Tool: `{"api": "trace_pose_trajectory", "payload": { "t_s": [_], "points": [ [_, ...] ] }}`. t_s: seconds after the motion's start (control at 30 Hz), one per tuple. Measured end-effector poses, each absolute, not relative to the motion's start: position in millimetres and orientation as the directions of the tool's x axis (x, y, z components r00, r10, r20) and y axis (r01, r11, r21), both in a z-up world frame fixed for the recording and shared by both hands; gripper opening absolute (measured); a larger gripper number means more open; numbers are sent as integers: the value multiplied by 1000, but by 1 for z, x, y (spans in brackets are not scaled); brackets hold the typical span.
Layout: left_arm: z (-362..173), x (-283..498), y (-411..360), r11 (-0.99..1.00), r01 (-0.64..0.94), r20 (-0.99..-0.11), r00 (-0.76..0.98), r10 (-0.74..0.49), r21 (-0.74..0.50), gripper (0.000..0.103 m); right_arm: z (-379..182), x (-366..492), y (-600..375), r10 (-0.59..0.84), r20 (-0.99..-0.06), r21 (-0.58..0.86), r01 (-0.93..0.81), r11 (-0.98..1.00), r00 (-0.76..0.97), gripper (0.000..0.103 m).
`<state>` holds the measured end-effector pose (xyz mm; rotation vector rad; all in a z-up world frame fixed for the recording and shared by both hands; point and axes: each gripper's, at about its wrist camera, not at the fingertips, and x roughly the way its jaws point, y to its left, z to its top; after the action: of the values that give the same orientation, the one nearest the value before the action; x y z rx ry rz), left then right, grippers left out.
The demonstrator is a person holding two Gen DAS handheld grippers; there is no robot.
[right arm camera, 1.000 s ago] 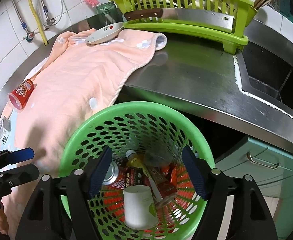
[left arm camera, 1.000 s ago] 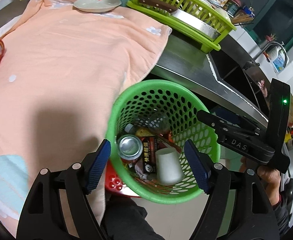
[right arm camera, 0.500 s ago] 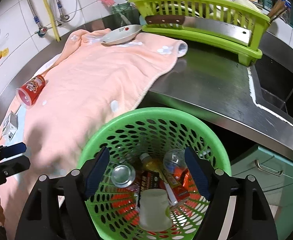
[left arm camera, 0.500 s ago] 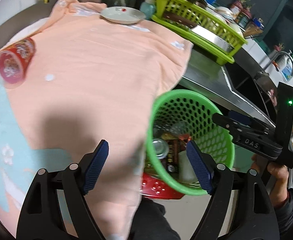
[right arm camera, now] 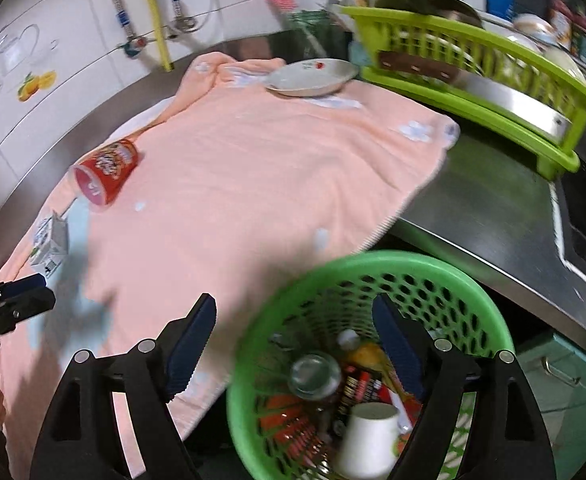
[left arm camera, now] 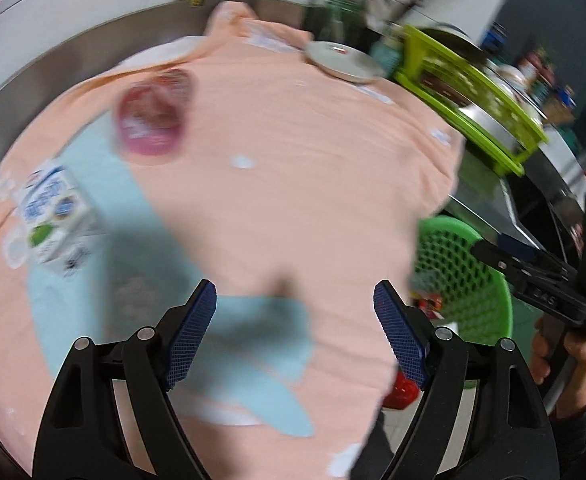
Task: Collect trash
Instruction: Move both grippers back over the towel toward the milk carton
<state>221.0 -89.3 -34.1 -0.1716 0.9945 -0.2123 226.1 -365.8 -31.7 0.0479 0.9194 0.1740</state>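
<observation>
Left gripper [left arm camera: 295,320] gapes wide over the peach towel [left arm camera: 293,160], gripping nothing. Red cup [left arm camera: 151,116] lies upper left, milk carton [left arm camera: 53,216] far left. Right gripper [right arm camera: 293,340], equally wide and bare, hangs above the green basket [right arm camera: 373,268] at lower right.

Left gripper [left arm camera: 295,322]: black plastic frame, 2 fingers [left arm camera: 191,330] faced with blue cross-hatched pads, silver screws at the pivots. Right gripper [right arm camera: 293,344]: same build; seen from the left view, black body with white lettering, green LED lit. Right hand [left arm camera: 561,354]: bare skin, dark sleeve.
</observation>
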Motion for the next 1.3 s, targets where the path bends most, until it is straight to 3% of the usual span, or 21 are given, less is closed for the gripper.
{"api": "trace_pose_trajectory", "payload": {
  "t_s": [0.43, 0.57, 1.13, 1.3],
  "points": [
    [-26, 251, 52, 923, -333, -834, 552, 25, -193, 86, -26, 253, -293, 252, -779, 111, -269, 957, 574, 79],
    [-34, 264, 87, 862, -438, -850, 527, 18, -254, 86, -25, 259, -280, 269, -777, 111, -297, 948, 569, 79],
    [-70, 318, 90, 824, -523, -901, 433, 38, -217, 86, -23, 291, -240, 301, -784, 108, -357, 928, 543, 79],
    [-78, 322, 93, 835, -509, -906, 422, 31, -208, 76, -16, 304, -221, 313, -782, 110, -375, 920, 539, 79]
  ]
}}
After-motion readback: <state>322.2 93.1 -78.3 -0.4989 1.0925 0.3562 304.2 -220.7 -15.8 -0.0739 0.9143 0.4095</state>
